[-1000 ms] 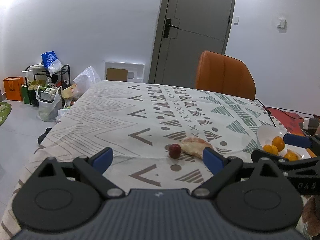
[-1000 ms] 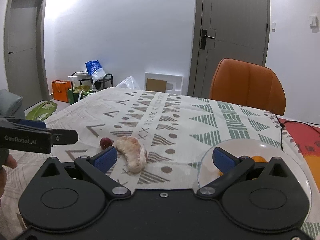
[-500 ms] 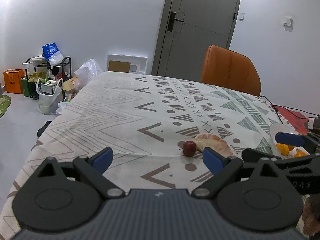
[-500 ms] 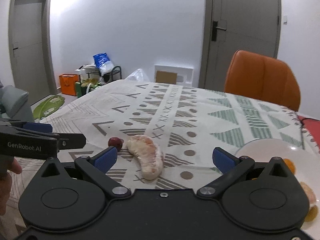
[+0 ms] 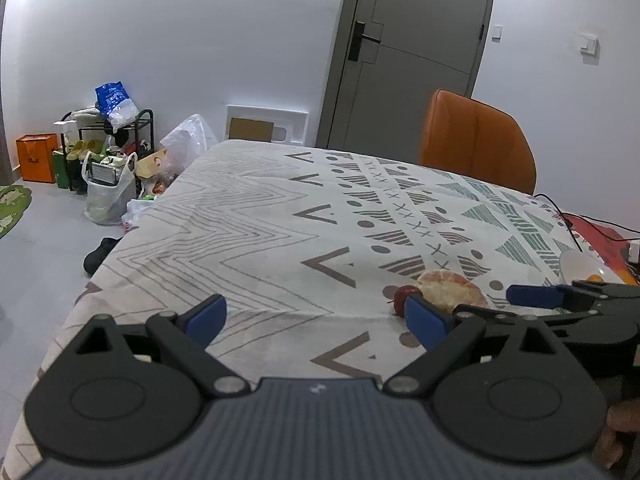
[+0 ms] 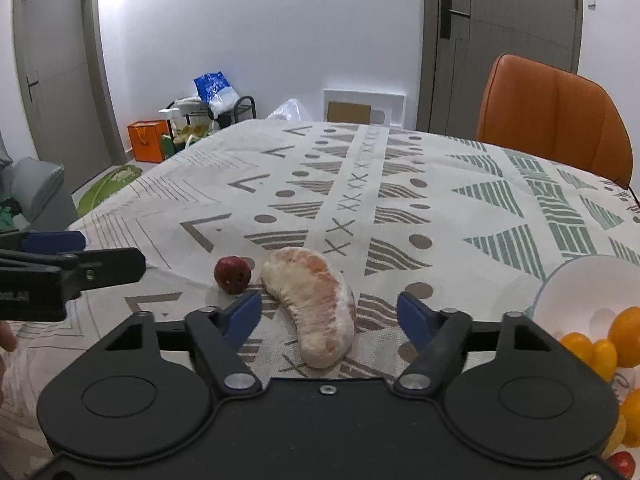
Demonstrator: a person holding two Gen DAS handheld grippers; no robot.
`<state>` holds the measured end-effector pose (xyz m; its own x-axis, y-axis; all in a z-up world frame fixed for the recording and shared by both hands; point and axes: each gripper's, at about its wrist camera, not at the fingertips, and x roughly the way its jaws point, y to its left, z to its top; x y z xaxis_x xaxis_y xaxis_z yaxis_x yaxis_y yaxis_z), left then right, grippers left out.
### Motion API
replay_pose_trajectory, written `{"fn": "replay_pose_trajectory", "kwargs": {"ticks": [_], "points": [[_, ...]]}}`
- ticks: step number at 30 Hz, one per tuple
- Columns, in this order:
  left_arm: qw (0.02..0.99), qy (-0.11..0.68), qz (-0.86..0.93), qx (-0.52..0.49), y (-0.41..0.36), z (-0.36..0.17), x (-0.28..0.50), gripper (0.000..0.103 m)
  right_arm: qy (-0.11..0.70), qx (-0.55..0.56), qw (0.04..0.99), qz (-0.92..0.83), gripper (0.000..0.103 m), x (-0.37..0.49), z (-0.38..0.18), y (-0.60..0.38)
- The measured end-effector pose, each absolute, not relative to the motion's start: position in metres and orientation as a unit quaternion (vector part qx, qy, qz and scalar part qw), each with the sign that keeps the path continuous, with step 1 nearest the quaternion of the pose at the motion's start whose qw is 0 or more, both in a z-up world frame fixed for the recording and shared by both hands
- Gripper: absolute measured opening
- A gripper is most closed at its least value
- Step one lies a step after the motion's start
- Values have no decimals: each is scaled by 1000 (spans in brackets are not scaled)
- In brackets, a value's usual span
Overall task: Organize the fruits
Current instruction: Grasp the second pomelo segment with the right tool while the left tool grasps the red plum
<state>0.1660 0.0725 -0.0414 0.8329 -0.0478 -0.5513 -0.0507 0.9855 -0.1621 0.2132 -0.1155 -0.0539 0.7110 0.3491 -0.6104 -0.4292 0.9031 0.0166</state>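
Right wrist view: the right hand-held gripper [image 6: 328,312], jaws apart, has been brought closer over the peeled citrus segment [image 6: 314,300]. A grasp is judged imminent. The left hand-held gripper [image 5: 316,316] is kept apart.

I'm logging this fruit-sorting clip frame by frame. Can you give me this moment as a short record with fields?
surface: patterned tablecloth
loose fruit: peeled pomelo segment; small red fruit just left of it
bowl: white bowl at right, holding orange fruits
right hand-held gripper: open, fingers either side of the pomelo segment, not touching it
left hand-held gripper: open, empty, over bare cloth
background: orange chair
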Motion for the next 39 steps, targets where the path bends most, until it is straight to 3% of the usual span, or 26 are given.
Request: {"fn": "replay_pose_trajectory", "kwargs": {"ticks": [7,9,24,30,35,39], "points": [[953,292,-2,-84,70,-43,169,95,317,-75,922,211,37,213,-60,-115],[953,292,-4,-83,69,-43,169,95,316,-77,922,210,36,212,-59,-116],[953,295,-29,-69,42,-45,185,93,319,-49,927,190,35,192,-57,-144],[951,299,-46,-69,34,-50,194,80,317,-47,928,190,36,190,-56,-147],[945,313,-60,-72,29,-60,206,61,300,-53,931,202,39,191,-56,-145],[946,312,-65,-67,24,-63,213,53,300,-51,930,205,40,194,-56,-144]]}}
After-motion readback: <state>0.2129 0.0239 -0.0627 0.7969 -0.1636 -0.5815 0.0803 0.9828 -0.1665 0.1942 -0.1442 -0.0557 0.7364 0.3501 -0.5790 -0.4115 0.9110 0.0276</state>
